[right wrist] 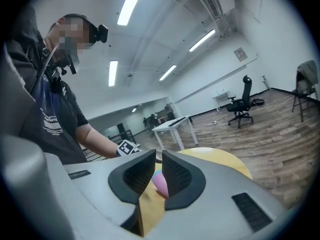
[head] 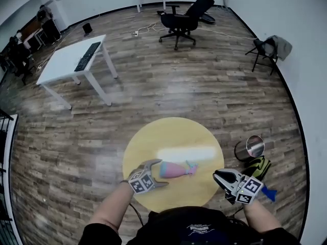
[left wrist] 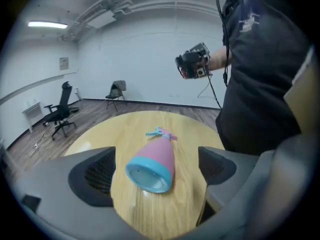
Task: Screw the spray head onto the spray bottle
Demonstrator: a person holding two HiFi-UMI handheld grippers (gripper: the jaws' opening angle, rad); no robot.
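Observation:
A pink spray bottle with a teal base lies on its side on the round yellow table. Its teal and pink spray head sits at the neck and points right. My left gripper is open around the bottle's base end, with one jaw on each side and neither touching it. In the left gripper view the bottle shows its base between the wide jaws, spray head at the far end. My right gripper hovers at the table's right edge, jaws a narrow slit apart and empty. The bottle shows through that slit.
A metal bin stands on the floor right of the table, next to a yellow-and-black object. Farther off are a white desk, an office chair and a folding chair. The person's torso is at the table's near edge.

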